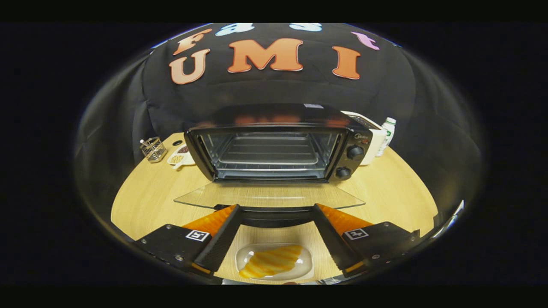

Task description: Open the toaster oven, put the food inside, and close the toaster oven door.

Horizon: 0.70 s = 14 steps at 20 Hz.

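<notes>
A black toaster oven (274,145) stands on the wooden table (394,192) with its glass door (267,196) folded down flat toward me. Inside, the wire rack (267,154) is bare. My gripper (274,211) is open, its orange-and-black fingers (222,226) spread wide on either side of the door's dark handle (274,214), touching nothing that I can make out. Below the fingers, on the table, a golden croissant-like pastry (270,261) lies on a clear plate (306,267).
To the oven's left sit a wire basket (153,149) and a small white dish (182,157). Right of the oven stand a white appliance (372,141) and a plastic bottle (387,132). Two knobs (354,152) are on the oven's right panel.
</notes>
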Each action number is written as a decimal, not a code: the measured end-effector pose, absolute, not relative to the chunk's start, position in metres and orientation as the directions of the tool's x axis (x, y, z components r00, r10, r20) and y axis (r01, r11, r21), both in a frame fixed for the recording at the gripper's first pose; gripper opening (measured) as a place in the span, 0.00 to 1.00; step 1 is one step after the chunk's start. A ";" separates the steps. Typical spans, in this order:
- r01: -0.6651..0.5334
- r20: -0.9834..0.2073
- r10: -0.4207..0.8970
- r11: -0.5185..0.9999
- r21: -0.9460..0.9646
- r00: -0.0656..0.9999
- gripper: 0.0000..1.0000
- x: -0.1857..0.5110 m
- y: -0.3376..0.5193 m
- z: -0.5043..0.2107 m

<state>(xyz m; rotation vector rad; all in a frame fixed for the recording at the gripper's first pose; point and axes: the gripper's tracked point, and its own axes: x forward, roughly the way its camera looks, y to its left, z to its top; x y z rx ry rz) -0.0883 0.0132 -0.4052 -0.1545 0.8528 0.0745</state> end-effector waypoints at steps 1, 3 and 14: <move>-0.127 -0.764 0.002 0.986 -0.105 0.645 0.98 -0.095 0.013 -0.412; -0.127 -0.786 -0.003 0.986 -0.104 0.618 0.98 -0.108 0.010 -0.427; -0.101 -0.841 -0.014 0.991 -0.082 0.541 0.98 -0.129 0.001 -0.478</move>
